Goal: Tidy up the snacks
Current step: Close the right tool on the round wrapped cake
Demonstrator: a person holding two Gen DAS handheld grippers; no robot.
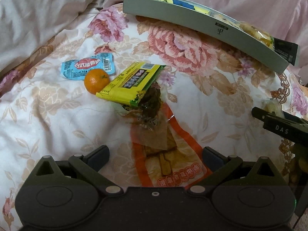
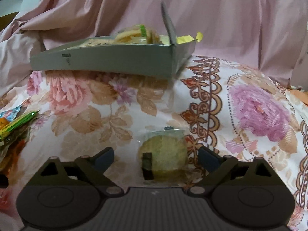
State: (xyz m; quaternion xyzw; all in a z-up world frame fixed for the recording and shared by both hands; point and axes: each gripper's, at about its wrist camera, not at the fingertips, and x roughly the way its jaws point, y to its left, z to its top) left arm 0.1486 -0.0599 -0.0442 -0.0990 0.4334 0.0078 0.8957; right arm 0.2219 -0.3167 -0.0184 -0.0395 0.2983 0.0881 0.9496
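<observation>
We see a grey box (image 1: 207, 28) lying open on the far side of a flowered quilt (image 1: 48, 115). It holds several wrapped snacks: yellow and blue packets at its left end and a clear pack of pale round biscuits (image 1: 256, 32) toward its right end.

Loose on the quilt lie a blue packet (image 1: 86, 66), a small orange (image 1: 96, 80) touching it, a yellow-green packet (image 1: 130, 84) leaning against the orange, and an orange-edged clear packet (image 1: 173, 163) nearer.

Our left gripper (image 1: 156, 154) has its fingers spread over that orange-edged packet, pressing nothing.

Our right gripper (image 2: 156, 159) has its fingers spread around a clear-wrapped round biscuit (image 2: 165, 154) lying flat on the quilt, pads apart from it.
</observation>
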